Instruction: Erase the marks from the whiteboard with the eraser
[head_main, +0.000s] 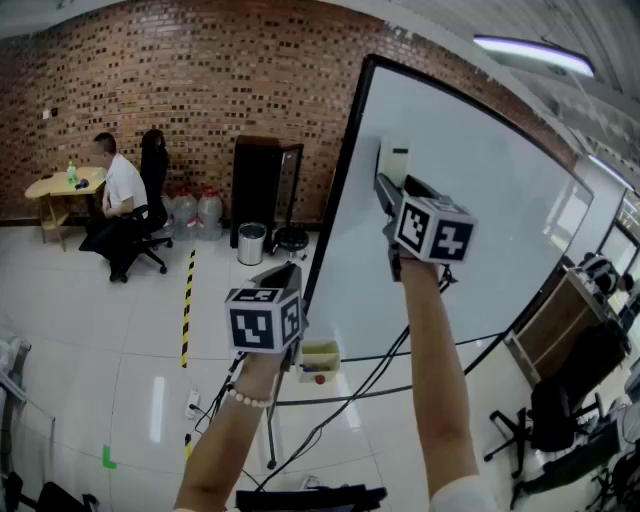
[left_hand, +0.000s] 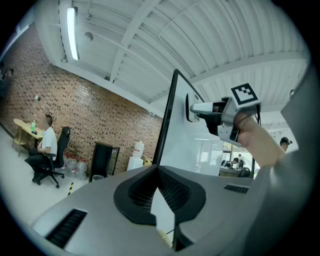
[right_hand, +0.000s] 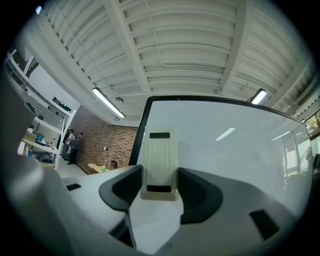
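Near the upper left corner of the whiteboard (head_main: 480, 220), the right gripper (head_main: 385, 192) is pinching the eraser (right_hand: 160, 160) flat against the surface for wiping, while the left gripper (head_main: 283, 275) is idling below, jaws pressed together on nothing.

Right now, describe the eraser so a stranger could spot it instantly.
Find the big black-framed whiteboard by the brick wall. Near its upper left edge, the right tongs grip the eraser. Unlike the grey tongs, it is a cream ribbed block with a dark band at each end.
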